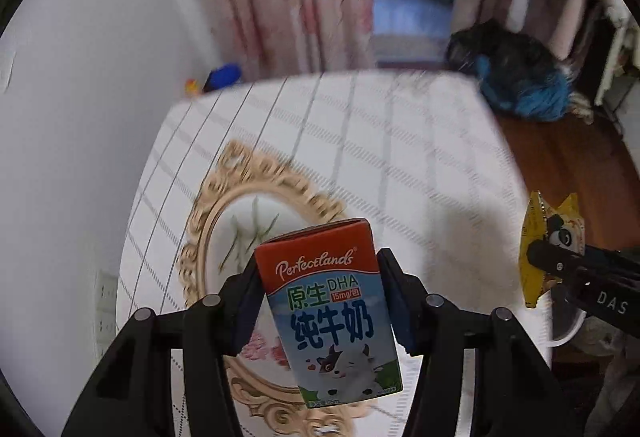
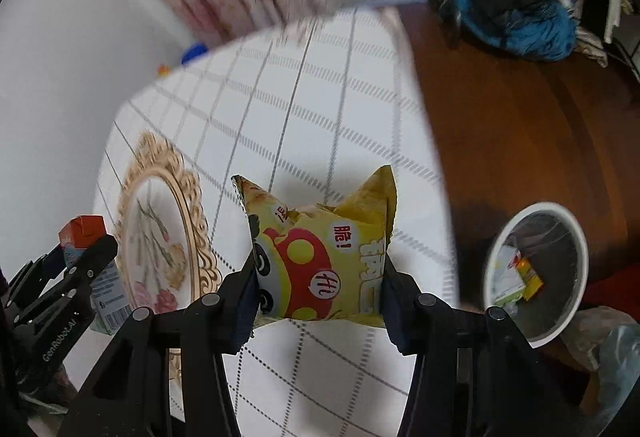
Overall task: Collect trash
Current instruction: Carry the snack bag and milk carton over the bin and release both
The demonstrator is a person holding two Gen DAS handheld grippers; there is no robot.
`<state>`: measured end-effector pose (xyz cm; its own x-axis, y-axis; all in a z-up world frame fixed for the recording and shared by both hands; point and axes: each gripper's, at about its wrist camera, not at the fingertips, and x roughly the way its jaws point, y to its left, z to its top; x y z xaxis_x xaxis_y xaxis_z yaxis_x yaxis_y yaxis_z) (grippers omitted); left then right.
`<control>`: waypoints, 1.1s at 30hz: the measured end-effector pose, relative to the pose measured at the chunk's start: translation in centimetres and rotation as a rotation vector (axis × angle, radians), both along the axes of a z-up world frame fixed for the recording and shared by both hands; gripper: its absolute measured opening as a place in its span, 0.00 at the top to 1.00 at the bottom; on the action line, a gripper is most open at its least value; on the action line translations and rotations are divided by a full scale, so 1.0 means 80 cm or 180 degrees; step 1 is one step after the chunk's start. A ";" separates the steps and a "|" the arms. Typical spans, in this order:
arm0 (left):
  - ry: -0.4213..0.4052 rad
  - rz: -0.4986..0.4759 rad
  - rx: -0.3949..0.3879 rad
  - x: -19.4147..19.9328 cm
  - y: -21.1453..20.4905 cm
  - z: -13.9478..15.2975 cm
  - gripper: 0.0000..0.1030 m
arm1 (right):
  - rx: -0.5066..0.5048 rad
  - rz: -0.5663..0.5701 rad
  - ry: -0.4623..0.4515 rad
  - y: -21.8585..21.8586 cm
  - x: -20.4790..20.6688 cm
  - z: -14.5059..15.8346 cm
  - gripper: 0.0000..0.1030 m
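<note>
My right gripper (image 2: 318,277) is clamped on the yellow snack bag (image 2: 324,257), held up over the checked tablecloth (image 2: 320,97); my left gripper (image 1: 320,301) grips the milk carton (image 1: 332,313) upright, above the gilt-framed tray (image 1: 224,221). The white bin (image 2: 536,269) sits on the floor off the table's right edge, below and right of the bag. So my right hand is the nearer one, and I judge it drops first.

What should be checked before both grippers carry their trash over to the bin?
1. Left gripper shut on milk carton: ok.
2. Right gripper shut on yellow snack bag: ok.
3. Both items lifted off the checked tablecloth: ok.
4. White trash bin open, room inside: ok.
5. Ornate oval tray clear of both loads: ok.
6. Carton emptied: cannot tell.
</note>
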<state>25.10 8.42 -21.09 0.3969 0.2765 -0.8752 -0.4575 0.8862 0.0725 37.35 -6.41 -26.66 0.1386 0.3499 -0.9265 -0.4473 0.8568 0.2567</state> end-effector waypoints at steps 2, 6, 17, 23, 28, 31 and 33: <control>-0.0121 -0.0110 0.0014 0.014 -0.008 0.020 0.50 | 0.0107 -0.0096 -0.0105 -0.030 0.008 0.031 0.47; -0.0370 -0.0389 -0.0044 0.038 -0.060 0.062 0.50 | 0.0217 -0.0272 -0.0296 -0.097 0.023 0.082 0.47; -0.0425 -0.1174 -0.0446 0.139 -0.240 0.046 0.50 | 0.0030 -0.0928 -0.0359 -0.308 0.071 0.092 0.47; 0.0001 -0.1430 -0.0677 0.207 -0.315 -0.044 0.50 | -0.0141 -0.1217 0.0158 -0.396 0.106 -0.021 0.47; 0.0259 -0.1559 -0.0783 0.245 -0.359 -0.110 0.50 | -0.0233 -0.1333 0.0611 -0.433 0.139 -0.128 0.47; 0.0396 -0.1661 -0.0811 0.260 -0.383 -0.143 0.50 | -0.0307 -0.1356 0.0770 -0.446 0.154 -0.175 0.47; 0.0475 -0.1728 -0.0802 0.266 -0.399 -0.163 0.50 | -0.0343 -0.1341 0.0841 -0.447 0.160 -0.197 0.47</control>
